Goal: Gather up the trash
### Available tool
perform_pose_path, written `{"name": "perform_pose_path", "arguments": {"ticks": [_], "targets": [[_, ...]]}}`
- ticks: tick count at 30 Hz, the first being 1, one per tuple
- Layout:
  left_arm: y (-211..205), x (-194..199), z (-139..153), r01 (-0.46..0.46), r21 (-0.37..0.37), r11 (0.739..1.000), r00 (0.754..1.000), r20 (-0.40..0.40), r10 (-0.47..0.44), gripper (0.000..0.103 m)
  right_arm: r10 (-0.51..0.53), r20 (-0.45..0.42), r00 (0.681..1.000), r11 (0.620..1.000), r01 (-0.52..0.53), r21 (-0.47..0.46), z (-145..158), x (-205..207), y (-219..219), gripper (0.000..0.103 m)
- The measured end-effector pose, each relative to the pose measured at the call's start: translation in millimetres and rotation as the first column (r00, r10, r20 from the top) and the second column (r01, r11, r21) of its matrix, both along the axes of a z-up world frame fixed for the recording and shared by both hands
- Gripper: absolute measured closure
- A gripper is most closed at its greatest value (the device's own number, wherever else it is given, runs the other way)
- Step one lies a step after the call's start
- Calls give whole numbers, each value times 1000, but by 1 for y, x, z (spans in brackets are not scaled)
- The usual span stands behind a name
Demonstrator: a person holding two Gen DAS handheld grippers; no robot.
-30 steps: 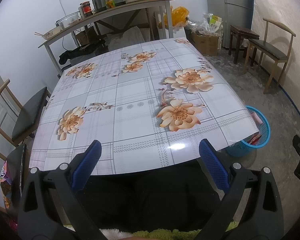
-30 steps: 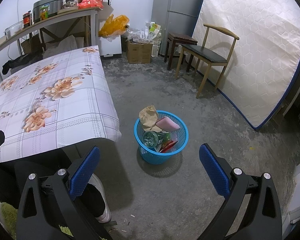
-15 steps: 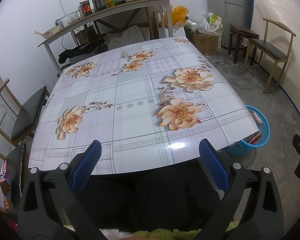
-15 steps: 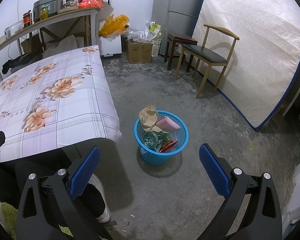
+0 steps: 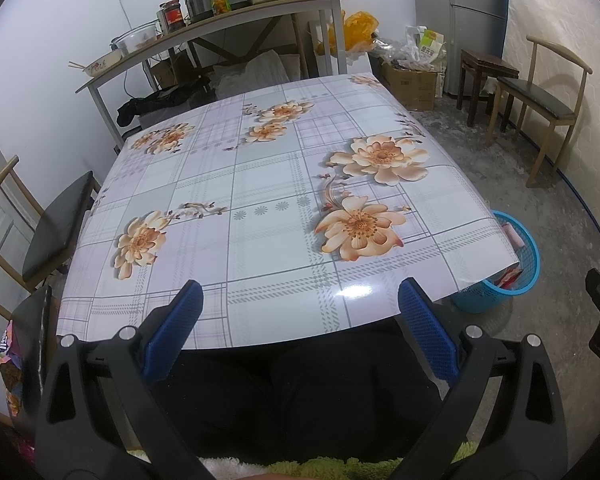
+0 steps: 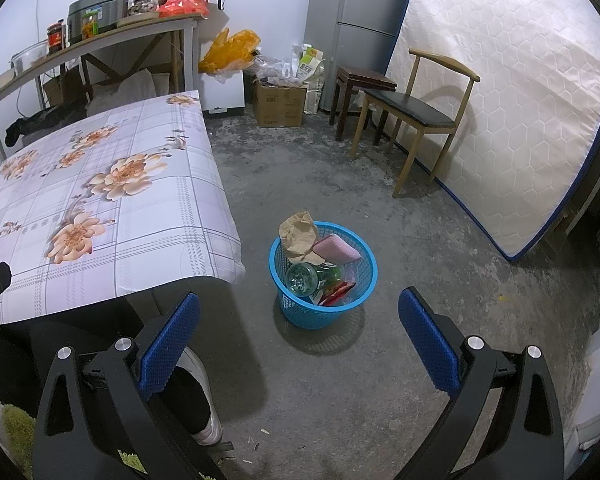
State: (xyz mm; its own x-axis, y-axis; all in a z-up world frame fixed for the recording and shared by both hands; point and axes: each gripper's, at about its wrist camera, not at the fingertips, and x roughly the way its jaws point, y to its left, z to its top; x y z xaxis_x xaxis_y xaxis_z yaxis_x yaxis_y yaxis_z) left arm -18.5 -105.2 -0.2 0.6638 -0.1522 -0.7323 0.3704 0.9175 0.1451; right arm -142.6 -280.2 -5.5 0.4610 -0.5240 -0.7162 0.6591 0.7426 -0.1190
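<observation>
Grey concrete floor and white walls frame the left wrist view, where a table under a flowered, checked cloth fills the middle. Nothing lies on its top. At the near edge the left gripper hangs with its blue pads spread wide apart and nothing between them, above a person's dark-clothed lap. To the right of the table, partly hidden by its corner, a blue basket stands on the floor with a pink item and a red wrapper showing inside. Behind the table, at the far wall, a shelf carries a cooker, jars and a bowl; a chair stands far right and another chair near left. From the right wrist view, the basket sits on the floor just right of the table's near corner, apart from it. It holds the trash: a crumpled brown paper bag leaning over the far rim, a pink pack, a clear bottle and a red wrapper. The right gripper hovers nearer than the basket, its fingers wide apart and holding nothing. A white shoe shows at near left. Farther off, a mattress leans on the right wall beside a chair, a stool and a cardboard box.
</observation>
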Motion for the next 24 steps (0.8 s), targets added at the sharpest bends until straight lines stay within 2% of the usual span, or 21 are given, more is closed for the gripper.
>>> {"name": "perform_pose_path", "arguments": {"ticks": [24], "targets": [[1,1,0,-1,-2,1000,1000,-3,1,9,4,2,1000,1000,-4,-3,3,1,2,6]]}}
